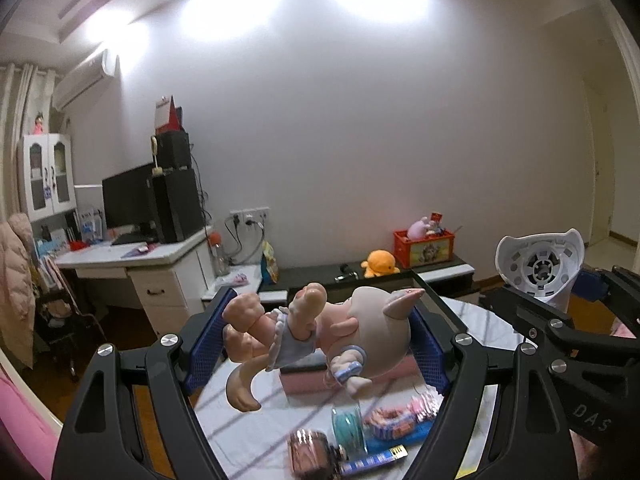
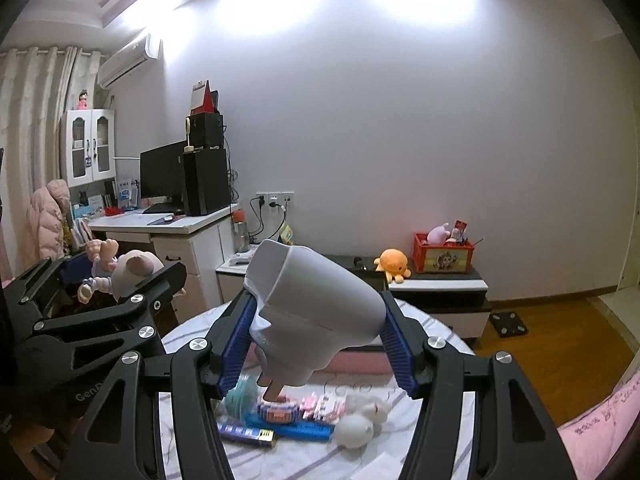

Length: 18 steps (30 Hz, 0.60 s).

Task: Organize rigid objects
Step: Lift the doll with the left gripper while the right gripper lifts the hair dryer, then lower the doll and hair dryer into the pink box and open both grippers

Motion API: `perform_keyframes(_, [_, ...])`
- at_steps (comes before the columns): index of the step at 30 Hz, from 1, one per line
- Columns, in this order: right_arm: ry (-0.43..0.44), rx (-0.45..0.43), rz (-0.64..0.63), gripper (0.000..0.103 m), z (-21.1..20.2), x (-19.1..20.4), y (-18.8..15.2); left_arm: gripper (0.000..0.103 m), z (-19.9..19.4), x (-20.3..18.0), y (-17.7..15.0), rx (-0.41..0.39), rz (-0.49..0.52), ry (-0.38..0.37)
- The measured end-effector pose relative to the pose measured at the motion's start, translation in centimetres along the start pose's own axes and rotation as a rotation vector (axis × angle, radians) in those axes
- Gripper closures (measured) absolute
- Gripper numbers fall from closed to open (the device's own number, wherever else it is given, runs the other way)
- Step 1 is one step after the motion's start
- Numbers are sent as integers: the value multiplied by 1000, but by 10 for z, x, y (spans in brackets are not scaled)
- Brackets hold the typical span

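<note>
Blue-padded left gripper (image 1: pixel 316 344): clamped on a pig figurine (image 1: pixel 320 336), lifted above the round table (image 1: pixel 248 440).
Right gripper (image 2: pixel 316 344): fingers closed on a white hair dryer (image 2: pixel 312 312), nozzle pointing up and left.
Table below: teal tape roll (image 1: pixel 350 426), blue tube (image 2: pixel 246 434), pink block toys (image 2: pixel 320 406), white plush (image 2: pixel 356 426), blurred.
Background: orange plush octopus (image 2: pixel 394 264) beside a red toy crate (image 2: pixel 444 258) on a low cabinet.

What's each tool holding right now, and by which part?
Left tool clamps the doll across its body, feet to head. Right tool clamps the white hair dryer across its barrel, handle hanging down.
</note>
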State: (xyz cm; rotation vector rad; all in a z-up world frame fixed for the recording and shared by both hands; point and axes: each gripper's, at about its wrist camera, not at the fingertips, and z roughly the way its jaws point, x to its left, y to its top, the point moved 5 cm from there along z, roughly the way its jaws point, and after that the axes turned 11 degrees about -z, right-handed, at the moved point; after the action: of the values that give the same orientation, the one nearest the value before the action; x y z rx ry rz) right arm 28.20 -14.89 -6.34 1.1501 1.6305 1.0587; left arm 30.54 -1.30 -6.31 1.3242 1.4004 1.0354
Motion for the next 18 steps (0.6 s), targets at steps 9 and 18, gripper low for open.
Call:
perform_keyframes(9, [4, 47, -12, 42, 59, -14, 10, 21, 74, -14, 6, 43, 72, 21])
perform_keyframes(18, [-15, 215, -25, 42, 156, -34, -17, 21, 198, -22, -30, 311, 45, -26])
